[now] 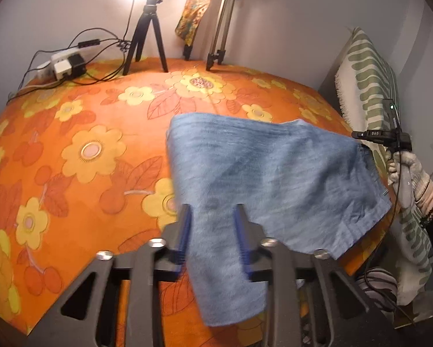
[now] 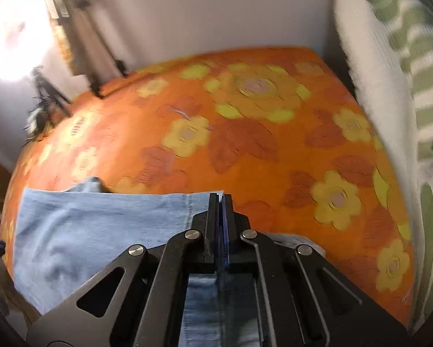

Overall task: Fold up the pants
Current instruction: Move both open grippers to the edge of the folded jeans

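1. Your landmark is the orange flowered bedspread [image 1: 80, 133]; the light-blue pants [image 1: 274, 167] hang over its near right part, lifted off it along their near edge and stretched between your two grippers.
2. Your left gripper [image 1: 213, 214] has its jaws spread. A fold of the pants runs between the blue pads [image 1: 186, 231], and daylight shows on both sides of the cloth, so the pads do not seem to press it. The cloth there is blurred.
3. Your right gripper [image 2: 220, 202] has its jaws pressed together, pinching the hemmed edge of the pants at their far right corner, above the bedspread.
4. In the left wrist view, your right gloved hand [image 1: 404, 170] holds that gripper at the right edge of the bedspread, beside the green-and-white striped cushion [image 1: 367, 86].
5. At the bedspread's far edge stand a black tripod [image 1: 147, 37] and a silver tripod [image 1: 220, 29]; a power strip [image 1: 63, 65] with cables lies at the far left corner.
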A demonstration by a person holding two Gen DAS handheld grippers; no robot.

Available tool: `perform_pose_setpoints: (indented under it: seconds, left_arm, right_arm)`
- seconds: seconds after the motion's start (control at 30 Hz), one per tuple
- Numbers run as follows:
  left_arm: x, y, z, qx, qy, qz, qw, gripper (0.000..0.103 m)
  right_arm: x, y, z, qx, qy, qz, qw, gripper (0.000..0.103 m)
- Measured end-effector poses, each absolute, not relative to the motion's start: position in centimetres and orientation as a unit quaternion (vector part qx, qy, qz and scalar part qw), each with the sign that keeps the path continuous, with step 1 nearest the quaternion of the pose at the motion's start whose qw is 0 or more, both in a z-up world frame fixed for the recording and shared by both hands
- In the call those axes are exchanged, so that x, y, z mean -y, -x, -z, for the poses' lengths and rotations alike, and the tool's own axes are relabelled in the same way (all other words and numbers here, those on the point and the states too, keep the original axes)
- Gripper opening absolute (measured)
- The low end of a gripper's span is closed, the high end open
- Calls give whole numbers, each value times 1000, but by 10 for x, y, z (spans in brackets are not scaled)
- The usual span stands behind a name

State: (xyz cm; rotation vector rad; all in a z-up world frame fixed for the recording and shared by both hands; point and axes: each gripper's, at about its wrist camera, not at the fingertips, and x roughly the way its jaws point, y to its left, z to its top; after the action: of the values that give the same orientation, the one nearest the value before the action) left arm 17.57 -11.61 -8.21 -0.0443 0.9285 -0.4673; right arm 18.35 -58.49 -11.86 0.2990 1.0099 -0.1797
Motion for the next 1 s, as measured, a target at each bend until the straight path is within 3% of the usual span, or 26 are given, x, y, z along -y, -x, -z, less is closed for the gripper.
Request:
perform_pose_setpoints:
  seconds: [0.13,0.33,0.47,0.5,0.7,1.0]
  left_arm:
    - [112,-168,82,-440,20,220,870,41]
    - [106,-167,94,-454,22,227,862,41]
    - [114,-162,117,-472,-13,220,853,42]
    - [114,-161,123,-476,-19,214,853,42]
    - [112,-152,130,-465,-26,205,861,44]
    - [65,-155,106,-456,38,203,866,42]
  right_arm:
    - [591,-181,127,-486,-150,105,854,0]
    - [549,-137,87,-465,-147,23,873,3]
    - [511,-110,98,-498,-119,-28,859,24]
    - [506,-105,106,-511,-112,-27,852,25]
    - [503,-96,130,-570,-115,-1,814,25]
    - [454,-89,69,-534,-104,-53,837,25]
